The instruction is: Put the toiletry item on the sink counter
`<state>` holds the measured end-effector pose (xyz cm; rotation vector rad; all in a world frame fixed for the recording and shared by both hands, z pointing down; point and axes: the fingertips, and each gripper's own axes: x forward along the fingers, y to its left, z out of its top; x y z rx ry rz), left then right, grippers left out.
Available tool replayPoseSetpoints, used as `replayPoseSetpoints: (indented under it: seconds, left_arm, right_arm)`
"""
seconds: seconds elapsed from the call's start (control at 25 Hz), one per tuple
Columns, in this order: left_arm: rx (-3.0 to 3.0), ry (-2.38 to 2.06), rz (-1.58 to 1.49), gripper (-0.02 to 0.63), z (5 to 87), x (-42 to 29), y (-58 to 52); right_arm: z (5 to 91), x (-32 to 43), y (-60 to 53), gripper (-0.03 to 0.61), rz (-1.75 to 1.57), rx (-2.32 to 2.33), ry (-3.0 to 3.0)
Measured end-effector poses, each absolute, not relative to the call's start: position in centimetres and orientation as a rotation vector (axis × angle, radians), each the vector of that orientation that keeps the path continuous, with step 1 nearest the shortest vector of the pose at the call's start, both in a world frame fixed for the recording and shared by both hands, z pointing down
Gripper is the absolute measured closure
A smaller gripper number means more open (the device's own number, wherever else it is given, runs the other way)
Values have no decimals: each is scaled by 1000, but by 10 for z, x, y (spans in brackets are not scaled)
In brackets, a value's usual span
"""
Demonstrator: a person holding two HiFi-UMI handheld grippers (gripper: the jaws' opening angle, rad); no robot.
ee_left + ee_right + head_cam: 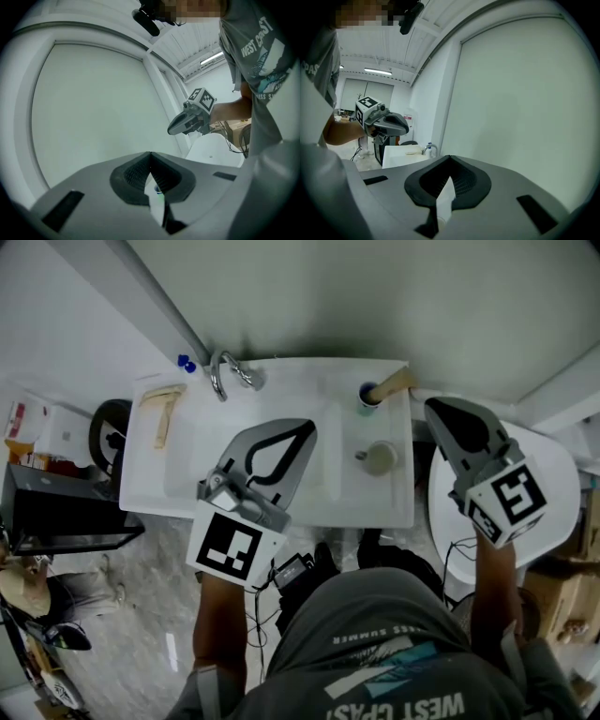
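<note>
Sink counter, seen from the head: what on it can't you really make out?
- Basin: head view, largely covered by the left gripper.
- Beige item beside the faucet: head view, too small to name.
- Round object on the right: head view, seen from straight above, kind unclear.
</note>
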<state>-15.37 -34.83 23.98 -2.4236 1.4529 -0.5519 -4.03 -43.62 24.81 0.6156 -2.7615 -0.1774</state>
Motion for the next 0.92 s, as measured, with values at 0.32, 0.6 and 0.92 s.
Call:
replayPoseSetpoints:
  seconds: [0.32,0.6,0.92]
  left_arm:
    - [-2410,1407,-519,612,231,-154,-323]
    - [-2413,1403,-491,612,233,-159,-304]
    - [-2417,1397,-479,612,232,-166,-297]
  right_arm:
    - [235,-39,-403,549,-204,625,-2761]
    - [232,-36,-382,549,-226,648,-2747]
    - [230,-43,-373,549,-228,652,-2733]
